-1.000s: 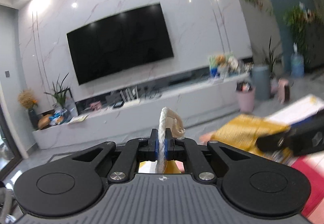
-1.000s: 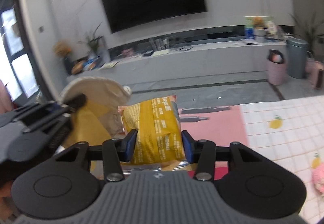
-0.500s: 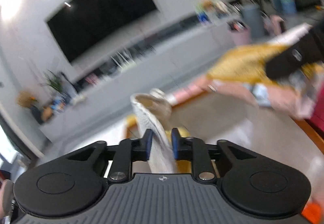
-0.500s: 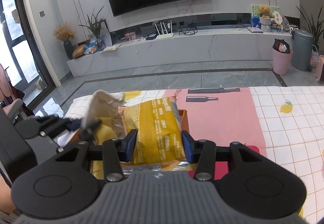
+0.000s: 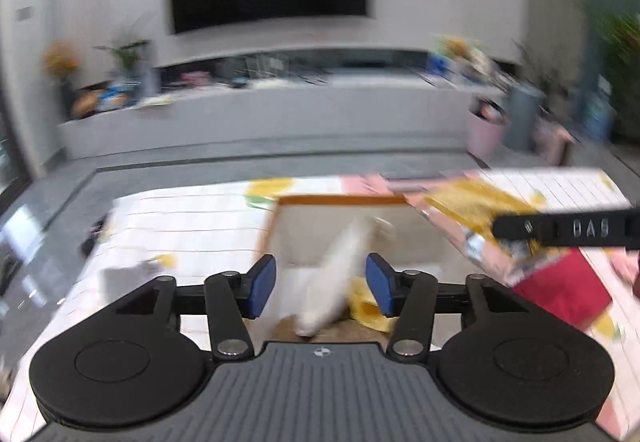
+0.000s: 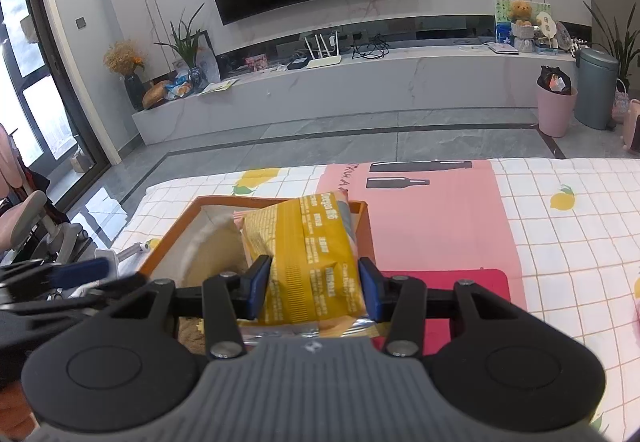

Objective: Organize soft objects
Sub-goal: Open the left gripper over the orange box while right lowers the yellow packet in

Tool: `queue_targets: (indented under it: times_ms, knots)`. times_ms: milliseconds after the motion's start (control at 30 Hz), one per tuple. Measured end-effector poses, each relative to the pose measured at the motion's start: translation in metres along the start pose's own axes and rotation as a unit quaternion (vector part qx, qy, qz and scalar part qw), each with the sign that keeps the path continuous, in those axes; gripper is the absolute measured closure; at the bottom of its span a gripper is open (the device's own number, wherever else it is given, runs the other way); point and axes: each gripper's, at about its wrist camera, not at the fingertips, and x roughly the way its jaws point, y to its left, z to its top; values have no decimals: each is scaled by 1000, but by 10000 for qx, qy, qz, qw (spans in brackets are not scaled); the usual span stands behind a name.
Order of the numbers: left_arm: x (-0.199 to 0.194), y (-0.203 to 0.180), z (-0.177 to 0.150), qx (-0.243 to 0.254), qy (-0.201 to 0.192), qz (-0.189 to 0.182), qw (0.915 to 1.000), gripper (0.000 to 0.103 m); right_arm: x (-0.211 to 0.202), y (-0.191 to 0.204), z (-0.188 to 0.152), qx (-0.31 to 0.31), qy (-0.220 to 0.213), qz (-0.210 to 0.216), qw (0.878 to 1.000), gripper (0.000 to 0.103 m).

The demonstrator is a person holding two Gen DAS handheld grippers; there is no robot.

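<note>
Here the left tool [image 5: 320, 284] is spreading its jaws, and a white soft object [image 5: 338, 282] is sitting loose in the gap between the blue pads [image 5: 262, 284], touching neither of them as far as the blur allows. That pale piece is lying tilted, with its far end pointing ahead of the tool into the orange-rimmed box [image 5: 340, 199] and its near end close under the tool's body; a bit of yellow soft material [image 5: 366, 312] is showing just beside it, toward the right pad. The box is resting on the tabletop [image 5: 180, 218], which is wearing a checked cloth with lemon prints. The right tool [image 6: 312, 288] is clamping a yellow snack bag [image 6: 308, 258] between its pads, with the bag pointing straight ahead of the tool and hanging over the right part of the same box [image 6: 362, 208]. To the left of the bag, inside the box, the white object [image 6: 212, 246] is showing as a curved pale shape. Just to the right of that tool a red flat item [image 6: 468, 282] is lying on the cloth. In the left view the right tool is reaching in from the right edge, carrying the bag above the box's far right corner.
</note>
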Motion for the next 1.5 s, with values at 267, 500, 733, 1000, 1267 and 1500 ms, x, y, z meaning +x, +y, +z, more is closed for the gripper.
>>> queue_targets:
  times_ms: [267,500,733,1000,1267,1500]
  knots:
    - [5,22,-16,-1017,-53,962,9901,38,11,34,5,-714,227,-124,9971,57]
    - [19,33,-23,-948,58,1038,9901,38,43,57,8,-1376,586,-535,9873,57]
    - [7,26,-32,-891,37,992,9911,38,71,70,-1,-1654,734,-818,9801,57]
    - [12,36,-32,-971,108,1035,9898,38,96,69,-8,-1774,942,-967,9748,56]
    - [11,41,-33,-1066,155,1026,9889,38,61,74,-8,-2282,468,-625,9705,48]
    - [10,40,-33,-1062,159,964,9895,38,48,93,-47,-3750,1084,-138,9206,73]
